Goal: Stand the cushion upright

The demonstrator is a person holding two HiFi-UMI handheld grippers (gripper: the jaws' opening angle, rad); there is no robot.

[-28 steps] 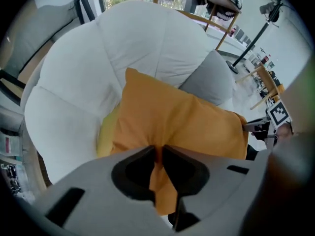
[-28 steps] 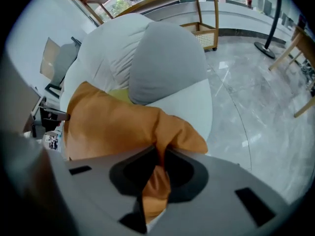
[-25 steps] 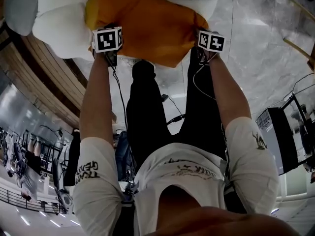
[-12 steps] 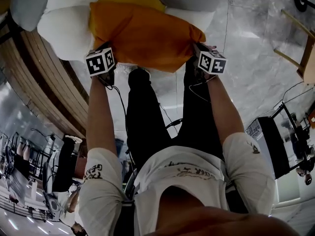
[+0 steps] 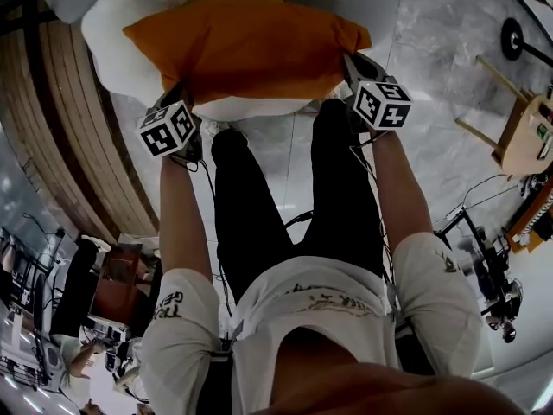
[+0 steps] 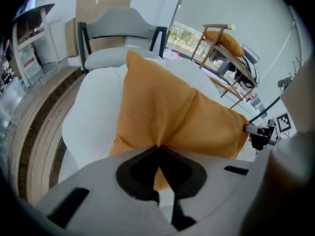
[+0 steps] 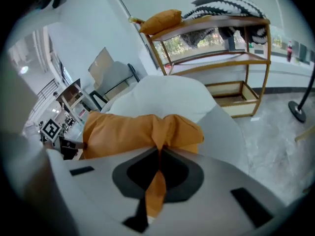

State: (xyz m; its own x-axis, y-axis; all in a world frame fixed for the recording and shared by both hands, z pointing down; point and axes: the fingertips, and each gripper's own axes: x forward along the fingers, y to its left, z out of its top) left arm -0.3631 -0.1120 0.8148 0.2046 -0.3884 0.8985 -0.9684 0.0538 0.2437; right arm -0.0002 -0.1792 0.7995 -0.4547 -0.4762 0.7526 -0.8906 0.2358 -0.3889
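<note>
- Gripping the cushion (image 5: 246, 46) by its near edge, one pinch at each end, above the white seat of the chair (image 5: 108, 37).
- Left claw (image 6: 158, 149): narrowed to a slit on a fold of orange fabric at the left corner.
- Right claw (image 7: 158, 149): likewise narrowed on a tuck at the right corner, with a tongue of cloth showing through the jaws.
- Long axis running side to side across the head view, from one claw to the other; neither hand plainly nearer, both on the same edge.
- Bulk lying ahead of and beyond both claws, toward the chair back, with a far corner poking up in the left gripper view.
- Judged only partly tilted, not yet standing against the backrest.
- Next, probably: a pivot about that long axis, both claws moving in step, to avoid twisting or dropping one end.
</note>
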